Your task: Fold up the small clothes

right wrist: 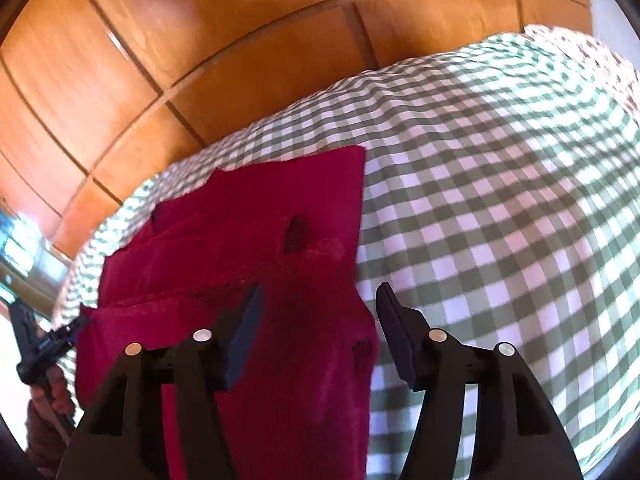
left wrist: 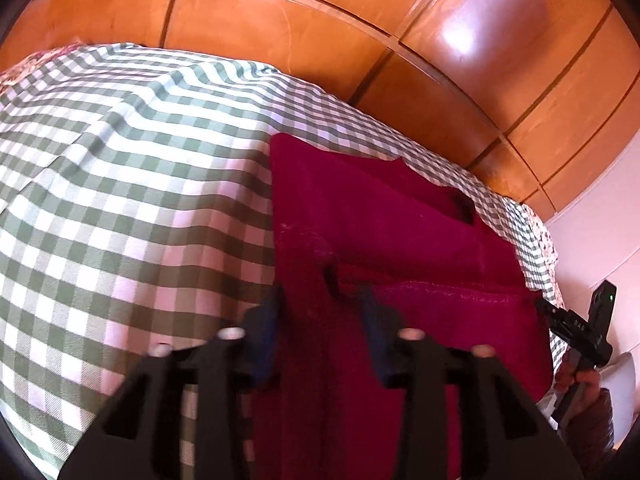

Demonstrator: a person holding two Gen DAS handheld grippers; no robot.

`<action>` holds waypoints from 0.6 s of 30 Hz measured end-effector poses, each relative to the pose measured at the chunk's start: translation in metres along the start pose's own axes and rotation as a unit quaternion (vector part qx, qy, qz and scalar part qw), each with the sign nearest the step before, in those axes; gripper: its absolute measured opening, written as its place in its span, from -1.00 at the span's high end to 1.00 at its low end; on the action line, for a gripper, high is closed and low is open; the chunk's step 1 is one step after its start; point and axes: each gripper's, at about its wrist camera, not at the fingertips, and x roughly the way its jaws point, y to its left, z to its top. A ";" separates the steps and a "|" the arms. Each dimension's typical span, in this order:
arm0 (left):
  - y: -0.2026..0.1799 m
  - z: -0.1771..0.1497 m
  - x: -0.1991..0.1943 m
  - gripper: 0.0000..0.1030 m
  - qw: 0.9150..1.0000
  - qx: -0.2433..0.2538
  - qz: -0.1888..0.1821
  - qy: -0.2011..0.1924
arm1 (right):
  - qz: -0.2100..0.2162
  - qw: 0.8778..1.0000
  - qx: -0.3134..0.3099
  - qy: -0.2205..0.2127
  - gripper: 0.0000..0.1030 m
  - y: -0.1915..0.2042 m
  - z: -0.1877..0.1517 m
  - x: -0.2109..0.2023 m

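A dark red garment (left wrist: 384, 224) lies partly folded on a green-and-white checked cloth (left wrist: 120, 168). My left gripper (left wrist: 320, 304) has its jaws apart, one on each side of the garment's near left corner, just above the fabric. In the right wrist view the same garment (right wrist: 260, 240) lies at left. My right gripper (right wrist: 318, 312) is open, over the garment's near right corner, its left finger above the red fabric and its right finger above the checked cloth (right wrist: 500, 200). Each gripper shows at the edge of the other's view: the right one (left wrist: 576, 328), the left one (right wrist: 44, 344).
A wooden panelled wardrobe (left wrist: 320, 20) stands right behind the bed; it also fills the top of the right wrist view (right wrist: 200, 40). A floral cover (right wrist: 592, 52) shows at the far edge of the checked cloth. A white wall (left wrist: 600, 220) is at right.
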 end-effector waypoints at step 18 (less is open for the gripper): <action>-0.036 0.047 -0.050 0.87 0.994 0.053 0.021 -0.094 | -0.030 0.992 -0.095 -0.072 0.87 0.046 0.040 -0.045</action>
